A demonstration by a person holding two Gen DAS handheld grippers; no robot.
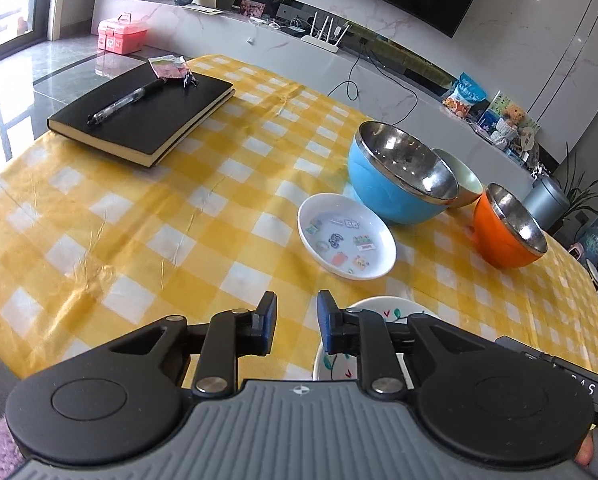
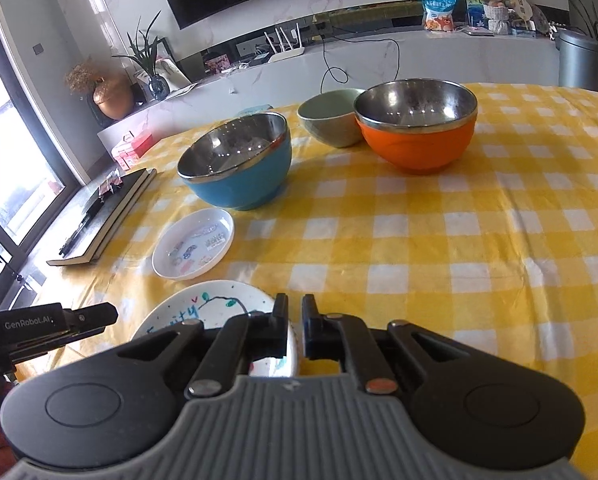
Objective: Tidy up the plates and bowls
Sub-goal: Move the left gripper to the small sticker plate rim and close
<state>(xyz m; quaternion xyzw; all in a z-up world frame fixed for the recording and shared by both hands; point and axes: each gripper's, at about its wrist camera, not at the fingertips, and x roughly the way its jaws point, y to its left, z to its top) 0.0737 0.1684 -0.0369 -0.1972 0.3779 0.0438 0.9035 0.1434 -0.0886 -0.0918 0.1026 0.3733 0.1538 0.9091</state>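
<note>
A white plate painted with a green sprig [image 2: 211,304] lies at the near table edge, partly hidden under both grippers. Beyond it sits a small white dish with stickers [image 1: 347,240]. Further back stand a blue steel-lined bowl [image 1: 395,196], a pale green bowl [image 1: 465,184] and an orange steel-lined bowl [image 1: 507,240]. My left gripper [image 1: 297,300] hovers open above the painted plate's left edge [image 1: 395,306], holding nothing. My right gripper [image 2: 295,302] hangs over the plate's right rim, with only a narrow slit between its pads and nothing gripped.
A black notebook [image 1: 143,116] with a pen on it lies at the far left of the yellow checked tablecloth [image 1: 179,220]. The cloth right of the bowls [image 2: 479,240] is bare. A low white cabinet with a router and cables runs behind the table.
</note>
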